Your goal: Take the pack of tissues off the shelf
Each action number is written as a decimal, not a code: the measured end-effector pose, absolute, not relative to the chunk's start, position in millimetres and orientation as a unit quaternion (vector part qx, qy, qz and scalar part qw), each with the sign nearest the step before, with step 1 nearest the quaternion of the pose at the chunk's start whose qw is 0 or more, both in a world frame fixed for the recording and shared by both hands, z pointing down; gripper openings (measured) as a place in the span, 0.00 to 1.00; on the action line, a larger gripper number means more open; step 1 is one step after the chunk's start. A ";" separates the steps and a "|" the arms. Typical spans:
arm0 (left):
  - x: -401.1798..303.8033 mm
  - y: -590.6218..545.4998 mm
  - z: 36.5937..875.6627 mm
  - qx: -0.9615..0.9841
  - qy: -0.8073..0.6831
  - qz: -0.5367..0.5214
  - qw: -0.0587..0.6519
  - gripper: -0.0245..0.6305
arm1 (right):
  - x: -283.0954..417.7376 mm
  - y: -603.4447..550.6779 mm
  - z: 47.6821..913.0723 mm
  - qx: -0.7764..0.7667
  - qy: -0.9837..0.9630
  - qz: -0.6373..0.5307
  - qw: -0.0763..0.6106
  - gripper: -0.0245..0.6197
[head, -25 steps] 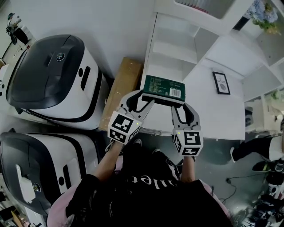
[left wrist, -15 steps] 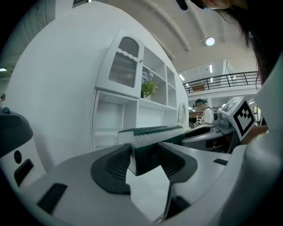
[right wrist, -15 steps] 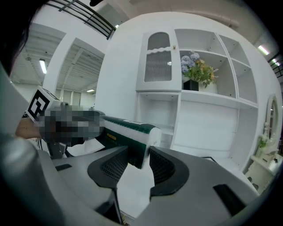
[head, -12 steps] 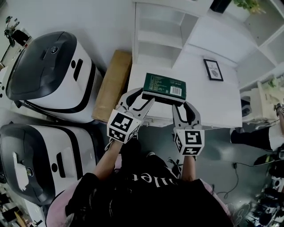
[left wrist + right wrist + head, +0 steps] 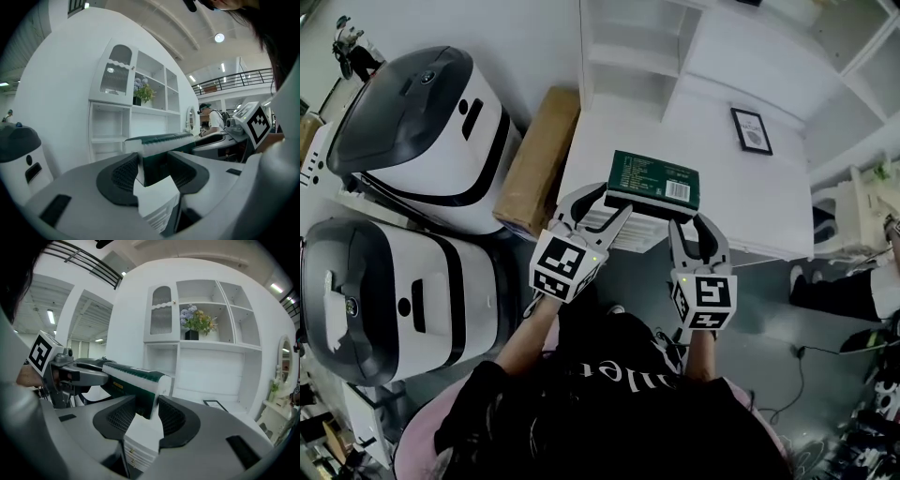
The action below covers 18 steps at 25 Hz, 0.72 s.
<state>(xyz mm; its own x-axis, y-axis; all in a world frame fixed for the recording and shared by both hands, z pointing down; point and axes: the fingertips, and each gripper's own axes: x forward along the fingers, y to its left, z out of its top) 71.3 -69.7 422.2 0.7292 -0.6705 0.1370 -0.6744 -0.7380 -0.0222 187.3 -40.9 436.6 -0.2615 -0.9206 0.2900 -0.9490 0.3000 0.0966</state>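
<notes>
One green pack of tissues (image 5: 654, 183) is hanging in the air, off the shelf, in front of the white shelf unit (image 5: 633, 56) and over the front edge of the low white surface (image 5: 750, 206) as the head view is showing it. It is lying roughly level, its barcoded face turned up, with a white band running along its long side. The left gripper (image 5: 598, 208) is clamping the pack's left end and the right gripper (image 5: 686, 225) is clamping its right end, so the pack is spanning the gap between them. In the left gripper view the jaws of the left gripper (image 5: 157, 168) are standing partly apart with the end of the pack (image 5: 161, 139) filling the space between their ribbed pads. In the right gripper view the right gripper (image 5: 146, 416) is doing the same, its jaws parted by the thickness of the pack (image 5: 133, 376) and pressing on it from both sides. A small black picture frame (image 5: 752, 130) is lying on the white surface, well apart from the pack. A cardboard box (image 5: 539, 164) is leaning just beside the shelf unit's left side. Farther left, two white-and-dark rounded machines (image 5: 422, 131) are standing near each other on the floor. A pot of flowers (image 5: 197, 322) is sitting in an upper compartment of the shelf unit.
</notes>
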 end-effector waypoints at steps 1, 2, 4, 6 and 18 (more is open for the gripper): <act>73.1 -63.9 423.2 0.929 -0.364 0.069 0.015 0.35 | 189.2 -35.7 437.9 0.588 -0.794 0.049 0.146 0.31; 74.7 -57.9 424.3 0.928 -0.366 0.071 0.015 0.35 | 191.0 -30.4 439.1 0.586 -0.796 0.049 0.145 0.31; 79.1 -45.6 426.4 0.926 -0.371 0.072 0.015 0.35 | 195.5 -19.2 441.3 0.582 -0.799 0.048 0.143 0.31; 84.5 -34.9 427.8 0.924 -0.374 0.074 0.016 0.35 | 201.1 -9.3 442.6 0.579 -0.802 0.047 0.142 0.31; 91.9 -20.8 427.3 0.922 -0.379 0.071 0.021 0.35 | 209.5 3.7 440.5 0.575 -0.805 0.036 0.144 0.31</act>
<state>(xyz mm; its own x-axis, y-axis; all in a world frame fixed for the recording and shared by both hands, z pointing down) 91.9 -20.8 427.3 0.7022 -0.6967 0.1466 -0.7028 -0.7113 -0.0146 209.5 3.7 440.5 -0.2977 -0.9147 0.2734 -0.9354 0.3367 0.1078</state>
